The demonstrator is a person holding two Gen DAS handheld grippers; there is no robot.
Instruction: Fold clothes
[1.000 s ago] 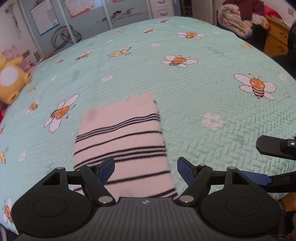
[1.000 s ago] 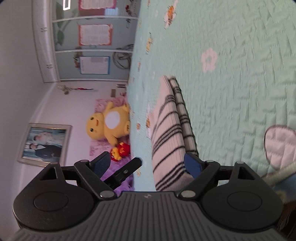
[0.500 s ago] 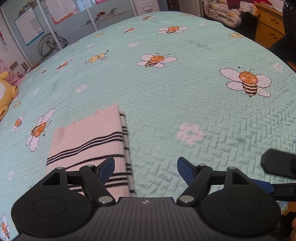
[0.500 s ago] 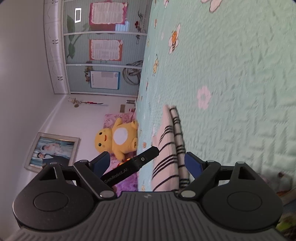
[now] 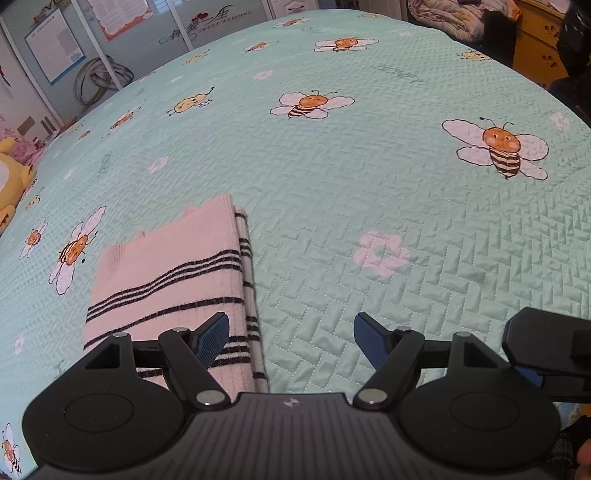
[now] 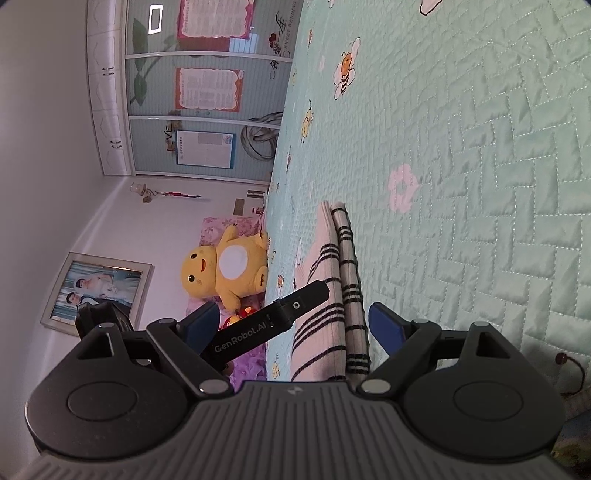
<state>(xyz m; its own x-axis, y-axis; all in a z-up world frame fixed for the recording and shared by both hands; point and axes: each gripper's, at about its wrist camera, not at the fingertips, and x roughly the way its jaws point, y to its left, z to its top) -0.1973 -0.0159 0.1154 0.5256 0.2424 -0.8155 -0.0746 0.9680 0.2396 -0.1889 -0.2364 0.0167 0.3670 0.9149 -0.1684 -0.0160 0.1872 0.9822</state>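
Observation:
A folded pink garment with black stripes [image 5: 173, 280] lies flat on the mint bee-print bedspread [image 5: 369, 155]. My left gripper [image 5: 290, 341] is open and empty, just above the garment's near right edge, its left finger over the cloth. My right gripper [image 6: 293, 325] is open and empty, rolled on its side, with the garment [image 6: 332, 306] in front of it and between its fingers' line of sight. Part of the right gripper's finger shows at the right edge of the left wrist view [image 5: 546, 347]. The left gripper's finger crosses the right wrist view [image 6: 273, 325].
A yellow plush toy [image 6: 225, 266] sits at the bed's left side, also in the left wrist view [image 5: 11, 184]. A wardrobe with posters [image 6: 207, 92] stands beyond the bed. A yellow cabinet [image 5: 539, 40] and piled bedding [image 5: 450, 18] stand at the far right.
Both grippers have pulled back and shifted right of the garment, which now sits left of centre in the left wrist view. The right gripper rose and tilted. The garment stays folded.

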